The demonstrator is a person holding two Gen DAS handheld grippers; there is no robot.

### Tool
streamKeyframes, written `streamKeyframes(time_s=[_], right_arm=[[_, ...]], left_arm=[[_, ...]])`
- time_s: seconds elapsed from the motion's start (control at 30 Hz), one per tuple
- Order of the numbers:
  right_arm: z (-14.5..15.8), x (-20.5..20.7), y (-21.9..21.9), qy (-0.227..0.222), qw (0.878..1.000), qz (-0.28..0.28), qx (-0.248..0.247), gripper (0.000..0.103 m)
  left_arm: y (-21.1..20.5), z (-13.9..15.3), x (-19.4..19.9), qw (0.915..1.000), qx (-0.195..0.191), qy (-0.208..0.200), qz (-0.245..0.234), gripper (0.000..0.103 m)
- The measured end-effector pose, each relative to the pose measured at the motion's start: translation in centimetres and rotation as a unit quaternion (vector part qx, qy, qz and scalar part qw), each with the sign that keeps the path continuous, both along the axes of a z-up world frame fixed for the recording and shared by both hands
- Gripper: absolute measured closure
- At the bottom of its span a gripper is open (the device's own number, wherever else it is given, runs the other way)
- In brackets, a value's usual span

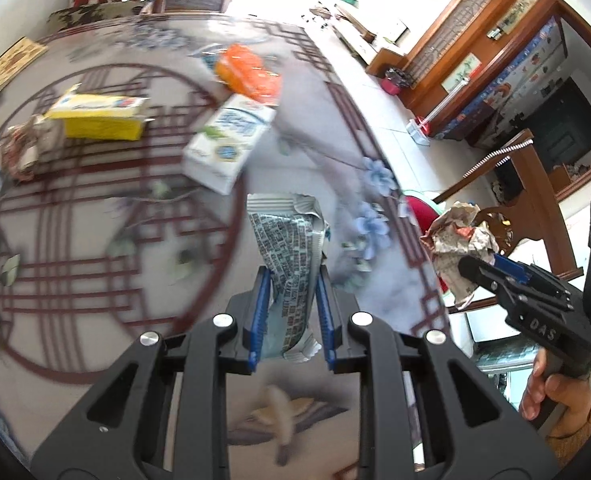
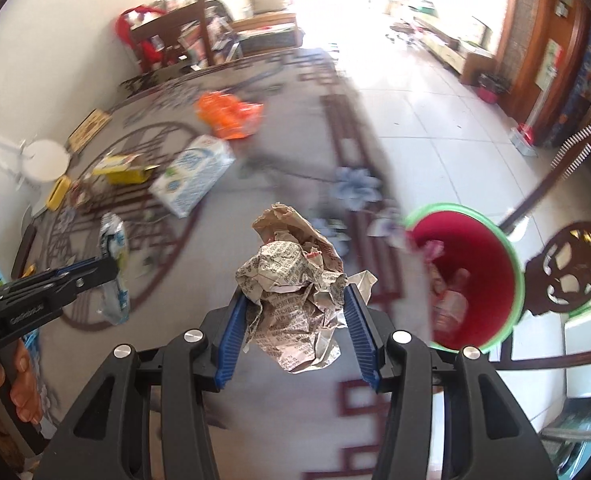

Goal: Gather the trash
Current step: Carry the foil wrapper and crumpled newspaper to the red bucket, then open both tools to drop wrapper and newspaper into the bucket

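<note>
My left gripper [image 1: 292, 280] is shut on a blue-and-white printed wrapper [image 1: 289, 252], held above the patterned table [image 1: 95, 240]; it also shows in the right wrist view [image 2: 113, 248]. My right gripper [image 2: 295, 300] is shut on a crumpled newspaper ball [image 2: 295, 280], held over the table's right edge; it also shows in the left wrist view [image 1: 461, 244]. A red bin with a green rim [image 2: 475, 272] stands on the floor just right of the newspaper, with some trash inside.
On the table lie a white carton [image 1: 227, 140], a yellow box [image 1: 99, 116], an orange packet [image 1: 251, 70] and a crumpled wrapper [image 1: 27, 148]. A dark wooden chair [image 2: 563, 264] stands beside the bin. Tiled floor [image 2: 435, 120] lies to the right.
</note>
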State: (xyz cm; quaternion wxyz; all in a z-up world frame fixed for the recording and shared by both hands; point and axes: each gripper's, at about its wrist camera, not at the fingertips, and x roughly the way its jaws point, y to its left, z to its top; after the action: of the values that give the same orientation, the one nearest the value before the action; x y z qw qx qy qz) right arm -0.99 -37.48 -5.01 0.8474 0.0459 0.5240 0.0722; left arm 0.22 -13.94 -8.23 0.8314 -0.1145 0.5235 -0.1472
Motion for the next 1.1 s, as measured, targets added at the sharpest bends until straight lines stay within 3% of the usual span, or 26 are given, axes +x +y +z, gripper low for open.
streamKeyframes(time_s=[0.37, 0.47, 0.63, 0.93, 1.1], right_arm=[[-2.6, 1.5, -13.8, 0.022, 0.992, -0.123, -0.012, 0.056], [-2.9, 2.4, -16.3, 0.017, 0.990, -0.140, -0.010, 0.050], [-3.0, 3.6, -18.8, 0.007, 0.986, -0.166, -0.009, 0.030], [-3.8, 1.8, -22.0, 0.018, 0.980, -0.200, 0.005, 0.028], [-4.3, 0.4, -23.7, 0.031, 0.973, -0.226, 0.009, 0.028]], left_arm=[[-7.7, -0.3, 1.1, 0.9986, 0.013, 0.010, -0.051, 0.081], [-10.0, -0.4, 1.7, 0.9976, 0.016, 0.012, -0.066, 0.081], [-14.3, 0.0, 3.1, 0.9944, 0.012, 0.003, -0.105, 0.081], [-25.2, -0.3, 6.6, 0.9787, -0.012, -0.019, -0.204, 0.080], [-29.1, -0.5, 7.8, 0.9708, -0.017, -0.027, -0.238, 0.077]])
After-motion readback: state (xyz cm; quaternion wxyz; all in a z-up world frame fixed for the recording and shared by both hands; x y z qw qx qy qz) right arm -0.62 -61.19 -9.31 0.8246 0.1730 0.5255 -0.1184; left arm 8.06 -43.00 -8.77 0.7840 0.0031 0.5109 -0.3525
